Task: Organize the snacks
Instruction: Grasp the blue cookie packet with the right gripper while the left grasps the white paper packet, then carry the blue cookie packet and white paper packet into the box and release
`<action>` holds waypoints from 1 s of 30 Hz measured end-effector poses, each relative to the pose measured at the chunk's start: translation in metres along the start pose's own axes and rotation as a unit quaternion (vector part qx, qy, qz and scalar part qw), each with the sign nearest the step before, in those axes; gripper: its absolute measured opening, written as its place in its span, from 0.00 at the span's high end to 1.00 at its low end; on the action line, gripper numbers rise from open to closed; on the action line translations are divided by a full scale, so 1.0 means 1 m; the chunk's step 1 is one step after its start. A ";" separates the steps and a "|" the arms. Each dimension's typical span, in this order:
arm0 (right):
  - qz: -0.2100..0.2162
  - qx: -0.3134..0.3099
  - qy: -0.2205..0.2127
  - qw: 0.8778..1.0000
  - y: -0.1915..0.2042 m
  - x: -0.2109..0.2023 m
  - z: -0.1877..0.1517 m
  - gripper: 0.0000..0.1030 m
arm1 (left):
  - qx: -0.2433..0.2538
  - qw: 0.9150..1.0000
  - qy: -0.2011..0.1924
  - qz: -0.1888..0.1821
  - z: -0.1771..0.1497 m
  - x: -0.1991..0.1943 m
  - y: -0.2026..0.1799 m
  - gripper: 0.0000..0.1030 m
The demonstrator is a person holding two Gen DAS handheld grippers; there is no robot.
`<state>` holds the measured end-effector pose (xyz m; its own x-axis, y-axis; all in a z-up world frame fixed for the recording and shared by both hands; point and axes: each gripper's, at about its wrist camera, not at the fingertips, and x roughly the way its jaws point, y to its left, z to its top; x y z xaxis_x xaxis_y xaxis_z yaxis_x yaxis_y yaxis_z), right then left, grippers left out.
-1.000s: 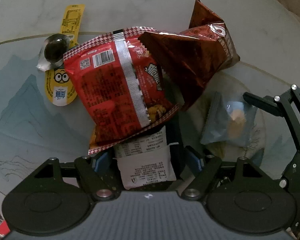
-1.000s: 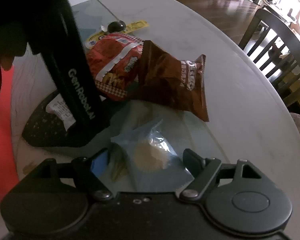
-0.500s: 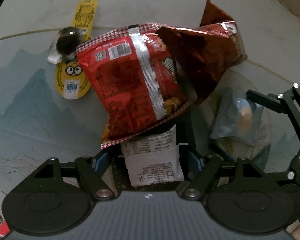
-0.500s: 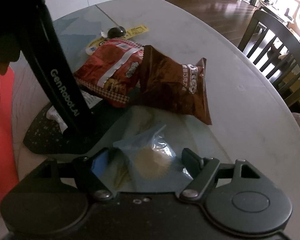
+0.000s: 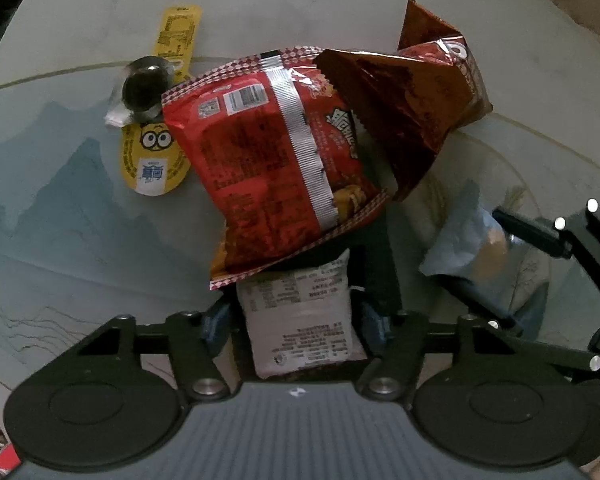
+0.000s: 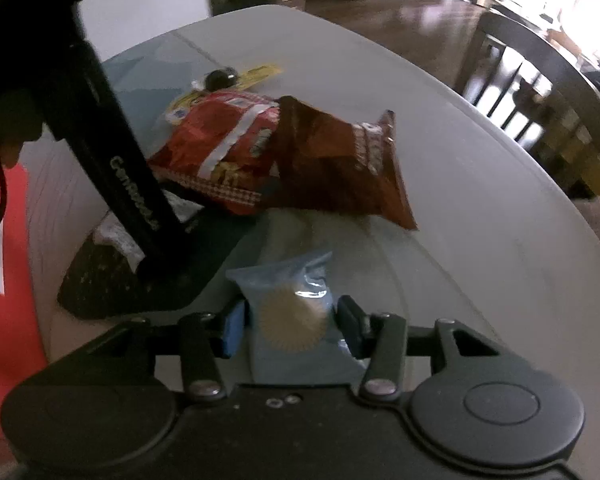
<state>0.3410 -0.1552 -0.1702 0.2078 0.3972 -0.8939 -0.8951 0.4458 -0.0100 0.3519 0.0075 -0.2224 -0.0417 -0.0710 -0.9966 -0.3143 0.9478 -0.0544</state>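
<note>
Left tongs clenched on a white-labelled dark packet, its far end tucked under the red snack bag. Right tongs clenched on a pale blue pouch with a round biscuit inside, low over the worktop. Red bag overlaps the brown chip bag mid-worktop. Yellow strip packet and a dark round sweet lie just left of the red bag, sweet on top of the strip. Chair beyond the far edge.
</note>
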 end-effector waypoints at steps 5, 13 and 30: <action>-0.027 0.060 -0.010 0.998 -0.002 -0.007 -0.013 0.55 | -0.018 0.999 -0.017 -0.027 -0.013 -0.001 0.013 0.42; -0.054 0.162 -0.026 0.985 -0.004 -0.034 -0.038 0.55 | -0.032 0.995 -0.038 -0.085 -0.039 -0.002 0.034 0.43; -0.129 0.279 -0.078 0.948 0.055 -0.148 -0.052 0.54 | 0.006 0.977 -0.147 -0.153 -0.091 -0.097 0.051 0.42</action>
<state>0.2403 -0.2310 -0.0622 0.4857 0.3118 -0.8167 -0.4672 0.8822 0.0590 0.2535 0.0349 -0.1228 0.3266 -0.2603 -0.9086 -0.2584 0.9001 -0.3507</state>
